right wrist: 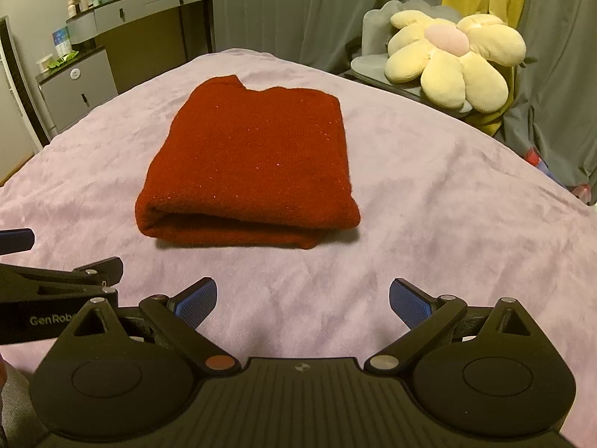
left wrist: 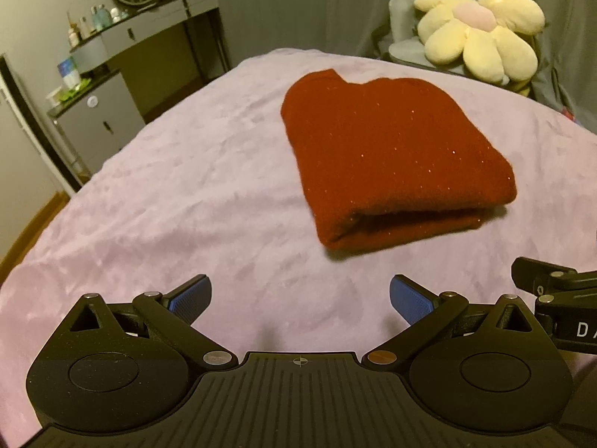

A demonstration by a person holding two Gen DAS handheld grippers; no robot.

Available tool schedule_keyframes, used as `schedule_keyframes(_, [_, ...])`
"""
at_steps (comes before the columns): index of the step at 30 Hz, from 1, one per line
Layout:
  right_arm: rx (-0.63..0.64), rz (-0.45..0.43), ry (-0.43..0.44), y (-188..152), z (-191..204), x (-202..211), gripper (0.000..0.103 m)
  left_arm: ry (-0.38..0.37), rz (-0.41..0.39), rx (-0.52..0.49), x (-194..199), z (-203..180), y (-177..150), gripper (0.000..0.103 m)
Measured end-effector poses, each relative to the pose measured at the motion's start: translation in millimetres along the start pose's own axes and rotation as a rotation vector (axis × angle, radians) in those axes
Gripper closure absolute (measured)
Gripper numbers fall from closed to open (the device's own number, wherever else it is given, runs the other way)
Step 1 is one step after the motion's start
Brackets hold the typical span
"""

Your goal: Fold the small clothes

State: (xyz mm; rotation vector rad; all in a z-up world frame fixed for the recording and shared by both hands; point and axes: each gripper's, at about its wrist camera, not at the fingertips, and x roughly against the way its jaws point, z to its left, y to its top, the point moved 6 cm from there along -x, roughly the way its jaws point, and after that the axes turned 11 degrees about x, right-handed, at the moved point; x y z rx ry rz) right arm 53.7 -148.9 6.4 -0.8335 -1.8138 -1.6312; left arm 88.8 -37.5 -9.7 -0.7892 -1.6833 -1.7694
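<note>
A dark red knitted garment [left wrist: 388, 153] lies folded into a thick rectangle on the lilac bedspread [left wrist: 194, 201], its rounded fold edge toward me. It also shows in the right wrist view [right wrist: 250, 164]. My left gripper [left wrist: 300, 298] is open and empty, held short of the garment and to its left. My right gripper [right wrist: 303, 300] is open and empty, short of the garment and to its right. Part of the right gripper shows at the right edge of the left wrist view [left wrist: 559, 298]. Part of the left gripper shows at the left edge of the right wrist view [right wrist: 56, 280].
A yellow flower cushion [right wrist: 455, 63] sits on a grey chair [right wrist: 377, 26] beyond the bed's far right side. A grey dresser [left wrist: 141, 37] with bottles and a round mirror stands at the far left. Grey curtains [right wrist: 283, 3] hang behind.
</note>
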Motion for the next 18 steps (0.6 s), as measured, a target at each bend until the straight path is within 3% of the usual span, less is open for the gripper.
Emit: schedule_keyframes(18, [0.012, -0.008, -0.014, 0.9, 0.5, 3.3, 0.004, -0.009, 0.005, -0.003, 0.1, 1.0, -0.2, 0.0])
